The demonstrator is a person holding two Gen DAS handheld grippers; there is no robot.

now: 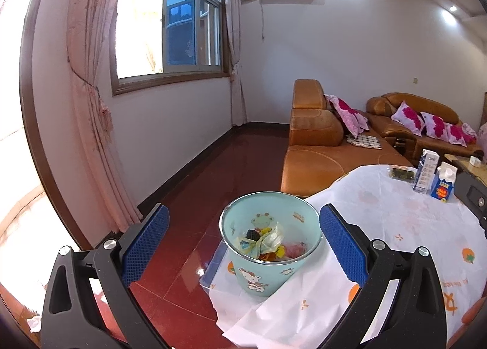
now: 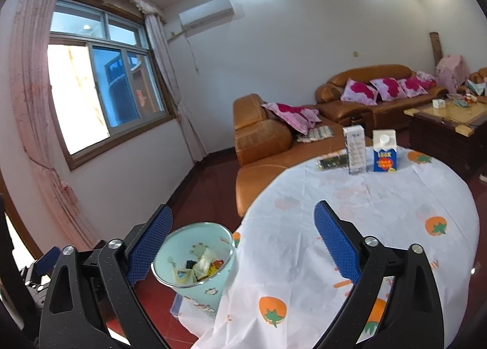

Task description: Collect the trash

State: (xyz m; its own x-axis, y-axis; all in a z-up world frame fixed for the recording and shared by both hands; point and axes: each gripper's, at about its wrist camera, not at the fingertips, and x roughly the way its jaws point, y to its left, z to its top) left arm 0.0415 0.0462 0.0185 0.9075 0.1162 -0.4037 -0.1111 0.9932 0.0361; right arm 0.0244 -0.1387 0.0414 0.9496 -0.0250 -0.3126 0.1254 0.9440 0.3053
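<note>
A light blue cartoon trash bin (image 1: 268,269) stands on the floor beside the table, holding crumpled wrappers (image 1: 268,242). It also shows in the right wrist view (image 2: 197,269). On the table's far side stand a white carton (image 2: 354,149), a blue juice carton (image 2: 384,151) and a flat dark packet (image 2: 331,162). The same things show in the left wrist view: the white carton (image 1: 426,170), the blue carton (image 1: 443,183) and the packet (image 1: 401,173). My left gripper (image 1: 243,245) is open and empty above the bin. My right gripper (image 2: 243,245) is open and empty over the table's near edge.
A round table with a white tomato-print cloth (image 2: 380,221) fills the right. Orange leather sofas (image 2: 264,142) with pink cushions stand behind it. A wooden coffee table (image 2: 447,123) is at far right. A crumpled tissue (image 1: 35,323) lies on the red floor at left.
</note>
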